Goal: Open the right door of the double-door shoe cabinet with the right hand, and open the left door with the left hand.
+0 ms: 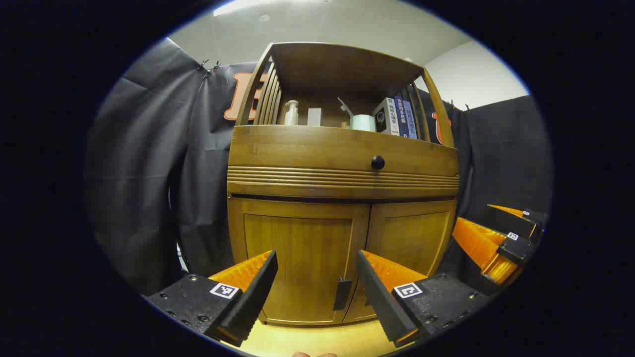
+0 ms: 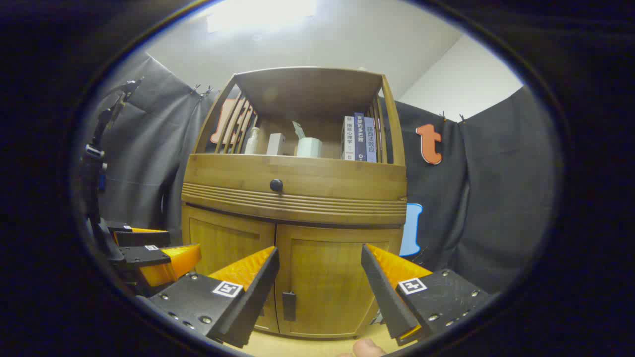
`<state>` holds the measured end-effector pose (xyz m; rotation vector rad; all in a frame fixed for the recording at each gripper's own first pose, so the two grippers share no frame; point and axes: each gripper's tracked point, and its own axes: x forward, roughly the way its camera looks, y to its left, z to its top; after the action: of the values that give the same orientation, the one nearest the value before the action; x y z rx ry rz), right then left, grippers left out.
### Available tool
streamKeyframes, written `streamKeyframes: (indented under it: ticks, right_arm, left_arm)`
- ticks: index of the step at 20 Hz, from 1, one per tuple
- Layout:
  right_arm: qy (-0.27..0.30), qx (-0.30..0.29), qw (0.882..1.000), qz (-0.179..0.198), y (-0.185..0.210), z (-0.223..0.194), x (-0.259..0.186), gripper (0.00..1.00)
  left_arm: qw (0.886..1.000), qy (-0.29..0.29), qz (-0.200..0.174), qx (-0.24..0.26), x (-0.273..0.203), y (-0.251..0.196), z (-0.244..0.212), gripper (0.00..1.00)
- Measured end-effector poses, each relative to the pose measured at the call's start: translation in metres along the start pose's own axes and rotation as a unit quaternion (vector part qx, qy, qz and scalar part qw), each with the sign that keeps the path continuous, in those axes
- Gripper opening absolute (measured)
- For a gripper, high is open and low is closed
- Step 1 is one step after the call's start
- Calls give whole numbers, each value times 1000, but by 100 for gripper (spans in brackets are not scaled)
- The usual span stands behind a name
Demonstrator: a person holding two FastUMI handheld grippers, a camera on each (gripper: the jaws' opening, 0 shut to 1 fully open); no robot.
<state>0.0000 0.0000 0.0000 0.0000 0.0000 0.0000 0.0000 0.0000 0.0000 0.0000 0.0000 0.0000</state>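
Wooden double-door shoe cabinet (image 1: 342, 198), honey-brown, standing on a pale wood floor (image 1: 307, 339) directly ahead of both sets of jaws.

Item 1. Left door (image 1: 302, 258), flat recessed panel, closed. It lies straight ahead between the left gripper (image 1: 317, 277) fingers. Its small dark vertical handle (image 1: 342, 293) sits low at the centre seam, just inside the right-hand finger of that gripper.

Item 2. Right door (image 2: 332, 282), matching panel, closed. It fills the gap ahead of the right gripper (image 2: 320, 277). Its dark handle (image 2: 288, 306) sits low by the seam, nearer the left-hand finger.

Item 3. Left gripper: jaws wide apart, holding nothing, clear of the cabinet. Judged as lined up on its door so that a short advance brings the handle between the fingers.

Item 4. Right gripper: jaws likewise wide apart and empty, short of the cabinet face. In the left gripper view it shows off to the far right of the left jaws.

Item 5. Drawer front (image 1: 342, 158) with ribbed lower edge and round black knob (image 1: 378, 162), above both sets of jaws; no part of the task.

Item 6. Open upper shelf (image 1: 342, 128) holding a white pump bottle (image 1: 291, 113), a pale tape roll (image 1: 362, 122) and upright books (image 1: 397, 117), well above the jaws.

Judgement: both doors remain to be opened; handles meet at the seam, so each gripper should take its own without crowding the other.
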Motion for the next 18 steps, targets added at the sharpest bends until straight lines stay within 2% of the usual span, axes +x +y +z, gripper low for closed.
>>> streamKeyframes:
  ticks: [4, 5, 15, 16, 18]
  right_arm:
    - [-1, -4, 1000, 7, -1, 0, 2, 99]
    - [-1, -4, 1000, 7, -1, 0, 2, 95]
    - [11, 3, 1000, 21, 5, -10, 9, 95]
    - [12, 5, 1000, 21, 5, -13, 9, 98]
    - [21, 11, 999, 21, 8, -23, 10, 95]
  left_arm:
    - [1000, -10, 6, 6, 0, -2, 8, 99]
    - [1000, -11, 8, 7, 0, -3, 8, 97]
    - [999, -28, 33, 3, -12, 9, 21, 95]
    - [999, -29, 36, 1, -13, 11, 21, 97]
    - [999, -31, 42, -1, -18, 16, 23, 95]
